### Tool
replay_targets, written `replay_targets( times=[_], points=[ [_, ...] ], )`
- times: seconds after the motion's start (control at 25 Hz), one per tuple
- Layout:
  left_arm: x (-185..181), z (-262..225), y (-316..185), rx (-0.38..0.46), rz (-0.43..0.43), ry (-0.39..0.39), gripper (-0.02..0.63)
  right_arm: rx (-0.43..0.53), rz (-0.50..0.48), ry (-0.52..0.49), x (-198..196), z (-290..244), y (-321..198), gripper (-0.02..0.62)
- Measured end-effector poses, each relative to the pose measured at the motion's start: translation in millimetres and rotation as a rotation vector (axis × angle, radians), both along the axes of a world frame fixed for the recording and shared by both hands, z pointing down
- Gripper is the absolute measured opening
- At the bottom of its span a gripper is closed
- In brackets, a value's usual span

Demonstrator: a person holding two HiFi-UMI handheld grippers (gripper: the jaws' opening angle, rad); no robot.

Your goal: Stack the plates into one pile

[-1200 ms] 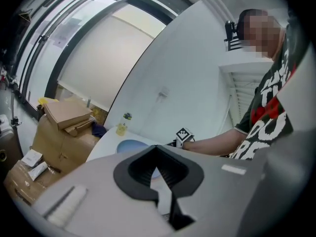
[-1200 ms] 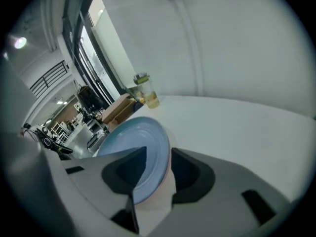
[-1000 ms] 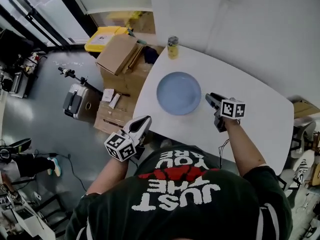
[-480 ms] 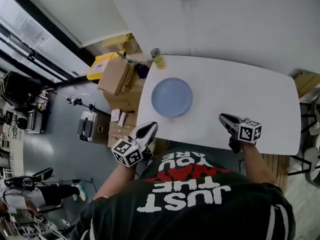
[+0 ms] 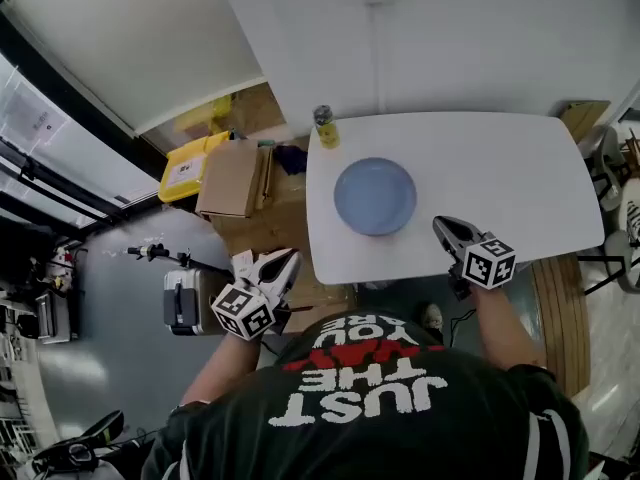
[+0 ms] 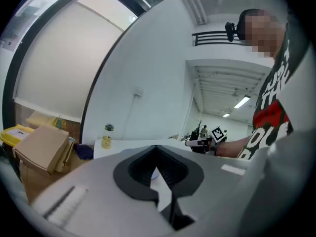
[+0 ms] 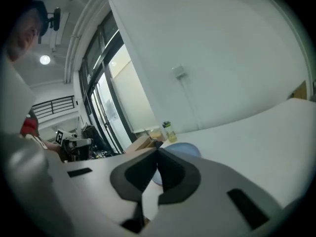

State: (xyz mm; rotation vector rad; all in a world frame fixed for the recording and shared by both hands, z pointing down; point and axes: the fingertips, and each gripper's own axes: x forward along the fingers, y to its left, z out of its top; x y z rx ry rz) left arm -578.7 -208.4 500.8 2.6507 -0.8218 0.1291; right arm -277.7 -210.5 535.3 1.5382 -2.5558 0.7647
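Note:
A light blue plate pile point(image 5: 375, 196) lies on the white table point(image 5: 500, 168), left of the middle; I cannot tell how many plates are in it. My right gripper point(image 5: 441, 225) hovers at the table's front edge, just right of the pile, shut and holding nothing. In the right gripper view its jaw tips point(image 7: 158, 150) meet, with the blue plate pile point(image 7: 186, 150) beyond them. My left gripper point(image 5: 289, 257) hangs off the table's front left corner, over the floor. Its jaws point(image 6: 157, 146) are shut with nothing in them.
A small yellow bottle point(image 5: 324, 127) stands at the table's far left corner. Cardboard boxes point(image 5: 232, 179) and a yellow crate point(image 5: 186, 171) sit on the floor at the left, with a grey case point(image 5: 186, 298) nearer me. Chairs point(image 5: 622, 208) stand at the right. A wall runs behind the table.
My right gripper has drawn back from beside the plates to the table's front edge, and its jaws have closed. The head view has shifted. The plates have not moved.

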Motion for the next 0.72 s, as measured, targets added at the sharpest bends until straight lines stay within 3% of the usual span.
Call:
replay_targets(
  times=[0.12, 0.24, 0.44, 0.72],
  points=[
    [-17, -9, -12, 0.016, 0.020, 0.021, 0.008, 0.035, 0.036, 0.032, -21, -25, 9, 0.008],
    [-16, -21, -18, 0.050, 0.015, 0.065, 0.008, 0.074, 0.013, 0.111, -30, -44, 19, 0.008],
    [3, -41, -21, 0.080, -0.025, 0.126, 0.008, 0.083, 0.000, 0.150, -12, -57, 19, 0.006],
    [14, -39, -19, 0.085, -0.058, 0.134, 0.008, 0.083, -0.031, 0.198, 4, -56, 18, 0.006]
  ],
)
